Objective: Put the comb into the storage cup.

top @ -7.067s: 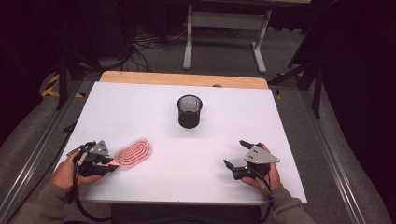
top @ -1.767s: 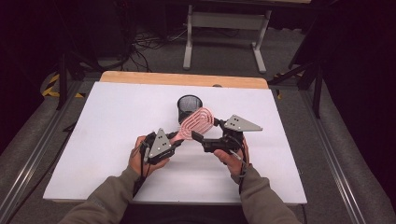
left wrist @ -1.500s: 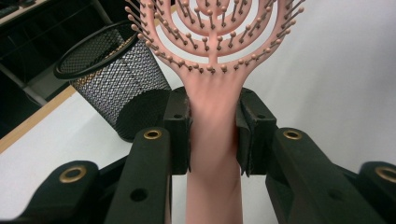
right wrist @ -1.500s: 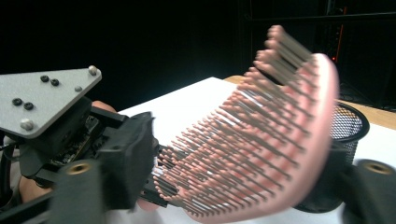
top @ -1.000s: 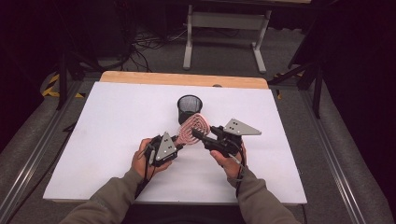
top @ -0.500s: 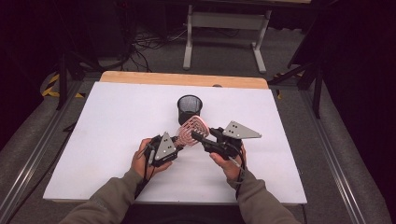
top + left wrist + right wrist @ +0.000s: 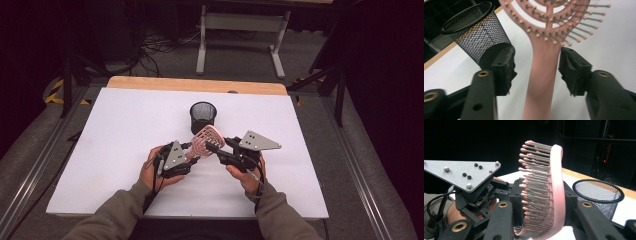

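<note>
— Where is the pink hairbrush (image 7: 204, 141) at this moment?

— It is held in the air over the white table (image 7: 115, 135), in front of the person, between the two hands. Its head with the bristles points toward the black mesh cup (image 7: 202, 117), which stands upright just behind it, and its handle points down toward the left gripper (image 7: 189, 159).

— Which gripper holds it?

— The right gripper (image 7: 214, 146). In the right gripper view its two black jaws are closed on the head of the hairbrush (image 7: 541, 190), one pad on the bristle side and the other pad on the smooth pink back. The brush stands on its edge there, with the bristles turned to the left of that view.

— And the left gripper?

— Its jaws have just been opening. In the left gripper view the handle of the hairbrush (image 7: 541, 82) passes between them, but there is a visible gap on each side, so the pads (image 7: 504, 70) do not press on it. The jaws stand apart around the handle.

— What else is near?

— In the left gripper view the mesh cup (image 7: 477, 37) is behind the left jaw, empty as far as I can see. In the right gripper view the cup (image 7: 599, 195) stands to the right of the brush, and the left gripper with its grey plate (image 7: 464, 173) is on the other side.
</note>
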A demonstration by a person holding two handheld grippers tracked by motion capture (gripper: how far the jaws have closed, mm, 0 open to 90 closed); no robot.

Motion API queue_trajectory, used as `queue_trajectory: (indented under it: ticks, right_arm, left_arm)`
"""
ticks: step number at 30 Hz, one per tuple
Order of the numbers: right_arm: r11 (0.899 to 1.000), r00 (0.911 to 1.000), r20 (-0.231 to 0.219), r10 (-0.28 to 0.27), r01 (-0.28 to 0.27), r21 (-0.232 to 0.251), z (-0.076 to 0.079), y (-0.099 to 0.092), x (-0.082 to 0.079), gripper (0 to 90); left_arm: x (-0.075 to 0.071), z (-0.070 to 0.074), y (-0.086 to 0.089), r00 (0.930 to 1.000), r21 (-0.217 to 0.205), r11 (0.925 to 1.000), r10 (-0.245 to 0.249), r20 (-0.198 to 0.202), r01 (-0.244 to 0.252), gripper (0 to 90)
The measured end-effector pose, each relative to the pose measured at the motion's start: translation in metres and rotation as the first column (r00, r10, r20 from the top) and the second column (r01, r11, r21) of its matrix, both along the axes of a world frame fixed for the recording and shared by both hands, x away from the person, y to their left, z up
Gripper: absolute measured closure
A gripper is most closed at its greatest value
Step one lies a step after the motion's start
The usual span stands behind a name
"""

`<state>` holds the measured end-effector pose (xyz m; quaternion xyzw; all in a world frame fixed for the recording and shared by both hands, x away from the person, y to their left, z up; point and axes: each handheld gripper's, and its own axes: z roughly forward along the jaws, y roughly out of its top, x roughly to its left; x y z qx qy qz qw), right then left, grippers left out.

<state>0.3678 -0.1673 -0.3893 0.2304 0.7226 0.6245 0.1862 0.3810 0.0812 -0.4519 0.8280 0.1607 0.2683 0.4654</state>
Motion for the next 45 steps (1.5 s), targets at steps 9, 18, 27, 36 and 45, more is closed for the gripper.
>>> queue_trajectory:
  ticks: [9,18,27,36,45]
  right_arm:
    - [1.000,0.9995,0.018,-0.024,0.024,-0.018,0.003,-0.005,-0.001,63.9]
    - [0.999,0.9988,0.031,-0.038,0.039,-0.028,0.005,-0.009,-0.001,63.9]
    - [0.998,0.9976,0.046,-0.051,0.053,-0.035,0.008,-0.014,-0.001,64.0]
    - [0.998,0.9972,0.048,-0.058,0.059,-0.028,0.011,-0.018,-0.003,64.0]
    - [0.997,0.9961,0.061,-0.065,0.067,-0.034,0.014,-0.021,-0.004,64.0]
  left_arm:
    - [0.004,-0.005,0.012,0.9991,-0.050,0.9982,-0.034,-0.025,0.032,21.5]
    - [0.004,-0.003,0.023,0.9966,-0.072,0.9946,-0.077,-0.030,0.075,9.2]
    - [-0.002,0.002,0.056,0.9975,-0.130,0.9893,-0.069,-0.015,0.067,5.0]
    - [-0.011,-0.004,0.086,0.9997,-0.161,0.9868,-0.022,-0.007,0.021,7.2]
    - [-0.028,-0.007,0.112,0.9990,-0.183,0.9830,0.007,-0.044,-0.014,6.1]
